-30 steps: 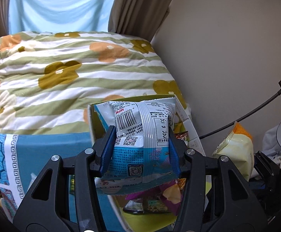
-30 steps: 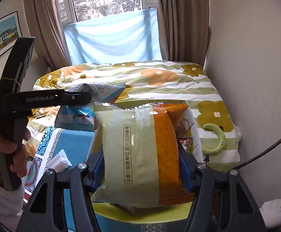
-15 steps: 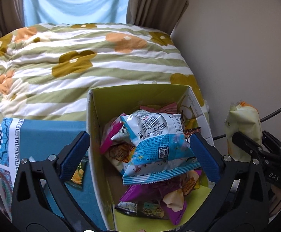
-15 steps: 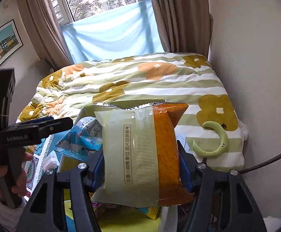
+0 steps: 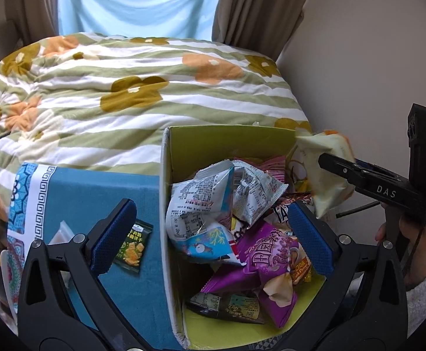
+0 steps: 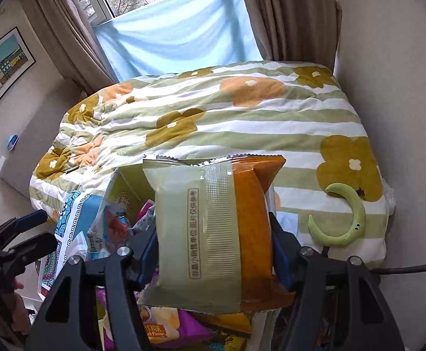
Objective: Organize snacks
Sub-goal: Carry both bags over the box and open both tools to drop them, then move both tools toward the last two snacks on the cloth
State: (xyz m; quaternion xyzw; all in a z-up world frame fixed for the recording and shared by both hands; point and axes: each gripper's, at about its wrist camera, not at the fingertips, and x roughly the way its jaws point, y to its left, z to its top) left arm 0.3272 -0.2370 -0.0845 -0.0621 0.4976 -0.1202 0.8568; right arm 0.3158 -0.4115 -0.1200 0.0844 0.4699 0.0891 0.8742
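right jaws: clenched across the waist of the pale-green and orange packet (image 6: 213, 239), one blue pad on each long side edge; they have just been opening a little with the packet between them, and it looks held, not dropped.
right gripper (image 6: 210, 260): angled down over the box, packet upright, its lower end just above the pile.
packet handling: judged light, air-puffed foil, soft and crushable, slick film. Side-edge pinch at mid-height is the sane hold; the crimped end seams would be the other option. Hard squeeze risks breaking the contents.
left jaws: released, spread wide, nothing between the pads.
left gripper (image 5: 210, 234): hangs over the near left wall of the box, one pad outside it, one above the pile.
blue-and-white packet (image 5: 201, 204): lies loose and crumpled on top of the pile in the box, clear of both left pads.
box (image 5: 227, 140): yellow-green inside, open top, already heaped with snacks; purple packet (image 5: 268, 257) toward its near right side.
room left: judged best at the back right of the box, where the held packet hangs.
small green packet (image 5: 132, 247): outside the box, on the blue cloth (image 5: 96, 193) just left of its wall, still to be put away.
bed (image 5: 125, 87): beyond the box's far wall, floral duvet.
risk: heaped slick bags may slide over the box rim.
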